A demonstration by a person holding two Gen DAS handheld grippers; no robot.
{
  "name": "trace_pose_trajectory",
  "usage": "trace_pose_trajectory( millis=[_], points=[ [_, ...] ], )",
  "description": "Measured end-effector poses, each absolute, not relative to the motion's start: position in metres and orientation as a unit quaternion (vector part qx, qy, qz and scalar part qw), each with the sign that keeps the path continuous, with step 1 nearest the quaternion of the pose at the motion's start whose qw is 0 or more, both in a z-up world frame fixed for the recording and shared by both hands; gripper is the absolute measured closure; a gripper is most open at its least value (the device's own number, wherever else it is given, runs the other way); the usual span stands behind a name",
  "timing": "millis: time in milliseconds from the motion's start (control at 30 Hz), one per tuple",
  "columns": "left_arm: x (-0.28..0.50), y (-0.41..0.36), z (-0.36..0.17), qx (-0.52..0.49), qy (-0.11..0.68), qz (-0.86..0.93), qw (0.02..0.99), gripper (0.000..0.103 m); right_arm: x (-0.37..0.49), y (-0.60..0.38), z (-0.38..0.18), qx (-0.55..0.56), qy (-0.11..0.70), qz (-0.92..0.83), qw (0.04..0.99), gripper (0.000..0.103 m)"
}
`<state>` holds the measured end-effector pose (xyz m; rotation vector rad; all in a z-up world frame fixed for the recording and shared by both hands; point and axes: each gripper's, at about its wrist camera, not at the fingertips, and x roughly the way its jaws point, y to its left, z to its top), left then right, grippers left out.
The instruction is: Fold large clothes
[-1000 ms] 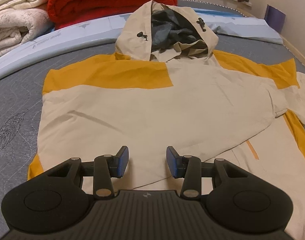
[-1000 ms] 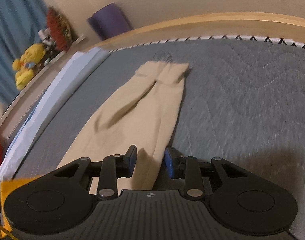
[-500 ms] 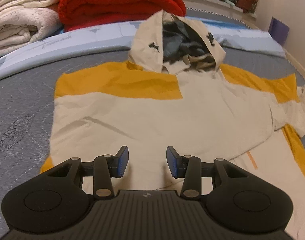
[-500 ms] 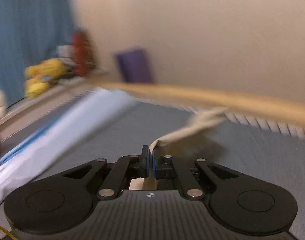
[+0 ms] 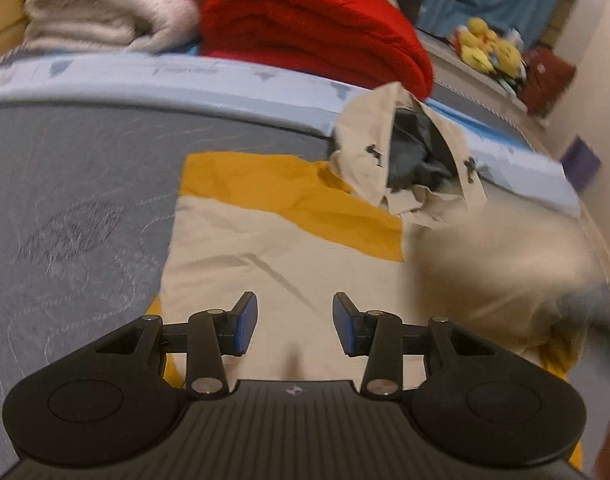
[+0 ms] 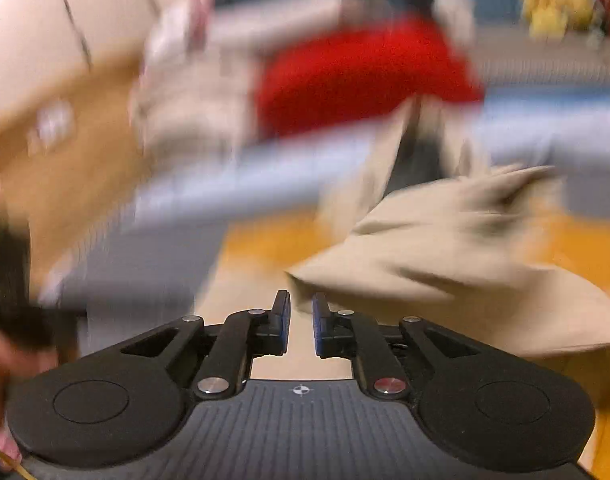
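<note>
The big cream-and-mustard hooded jacket (image 5: 289,240) lies spread flat on the grey quilted mattress (image 5: 73,200), hood (image 5: 409,160) pointing toward the folded blankets at the head of the bed. The hood gapes open so you can see its dark grey lining. In the left wrist view the jacket's right side is just a cream smear, too blurred to read properly. The right wrist view fills that in a bit: a cream sleeve (image 6: 445,248) is up off the bed, bunched and mid-air, just in front of and right of the right tool (image 6: 301,324).

The right tool's jaws stand narrow and are opening; nothing is clearly pinched between them, the sleeve edge sits just past the right pad. The left tool (image 5: 295,328) hangs over the lower cream body panel with its jaws about half wide, nothing between them.

Further out, the left view is sharper: a folded red fleece blanket (image 5: 313,28), a fluffy cream blanket (image 5: 105,4) beside it, a pale blue sheet (image 5: 165,80) in front of both, and yellow plush toys (image 5: 489,48) on a ledge. The right view shows the same red blanket as a blur.
</note>
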<state>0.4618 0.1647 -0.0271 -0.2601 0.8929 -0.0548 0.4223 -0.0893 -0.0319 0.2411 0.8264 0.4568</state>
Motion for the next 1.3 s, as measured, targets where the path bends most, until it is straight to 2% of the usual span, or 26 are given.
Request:
trace_pose_trajectory(
  millis=[67,100,200,400,600,633,700,733,800,833,1033,1133,1200,1233,1267,1300],
  points=[
    [0.462,0.174,-0.031,-0.146,0.438,-0.019,0.887,0.057,0.401,-0.077,-0.037,0.092,0.426,0.199,0.878,0.090],
    [0.462,0.179,-0.033,-0.157,0.443,-0.016,0.883,0.057,0.392,-0.079,-0.037,0.093,0.433,0.191,0.876,0.086],
    [0.465,0.188,-0.039,-0.186,0.453,-0.009,0.872,0.057,0.375,-0.101,-0.036,0.146,0.435,0.140,0.877,0.067],
    [0.465,0.152,-0.049,-0.153,0.456,-0.048,0.875,0.057,0.380,-0.152,-0.066,0.216,0.448,0.057,0.866,0.066],
    [0.450,0.062,-0.058,-0.033,0.445,-0.184,0.876,0.055,0.402,-0.175,-0.075,0.233,0.440,0.011,0.867,0.066],
    [0.445,0.049,-0.061,-0.011,0.441,-0.197,0.875,0.053,0.405,-0.180,-0.078,0.242,0.443,0.002,0.863,0.066],
    [0.434,0.028,-0.068,0.034,0.428,-0.208,0.879,0.041,0.409,-0.190,-0.082,0.265,0.449,-0.015,0.853,0.066],
    [0.429,0.018,-0.071,0.055,0.418,-0.216,0.881,0.038,0.410,-0.193,-0.083,0.270,0.449,-0.023,0.851,0.066],
    [0.423,0.001,-0.076,0.081,0.410,-0.227,0.880,0.020,0.413,-0.197,-0.085,0.273,0.452,-0.040,0.849,0.064],
    [0.421,-0.007,-0.080,0.091,0.409,-0.228,0.879,0.016,0.414,-0.199,-0.086,0.275,0.454,-0.045,0.846,0.061],
    [0.417,-0.037,-0.109,0.175,0.417,-0.203,0.868,0.016,0.417,-0.208,-0.105,0.312,0.486,-0.073,0.813,0.057],
    [0.423,-0.030,-0.111,0.182,0.417,-0.175,0.873,0.023,0.416,-0.212,-0.116,0.333,0.501,-0.081,0.795,0.057],
    [0.428,-0.019,-0.103,0.164,0.413,-0.166,0.881,0.050,0.415,-0.215,-0.124,0.347,0.510,-0.087,0.782,0.057],
    [0.430,-0.013,-0.097,0.149,0.408,-0.157,0.887,0.057,0.415,-0.216,-0.126,0.352,0.513,-0.090,0.778,0.057],
    [0.432,-0.005,-0.088,0.130,0.404,-0.151,0.893,0.070,0.414,-0.217,-0.128,0.357,0.514,-0.094,0.774,0.057],
    [0.434,0.003,-0.081,0.110,0.398,-0.142,0.900,0.075,0.414,-0.218,-0.130,0.362,0.514,-0.098,0.771,0.057]
  ],
)
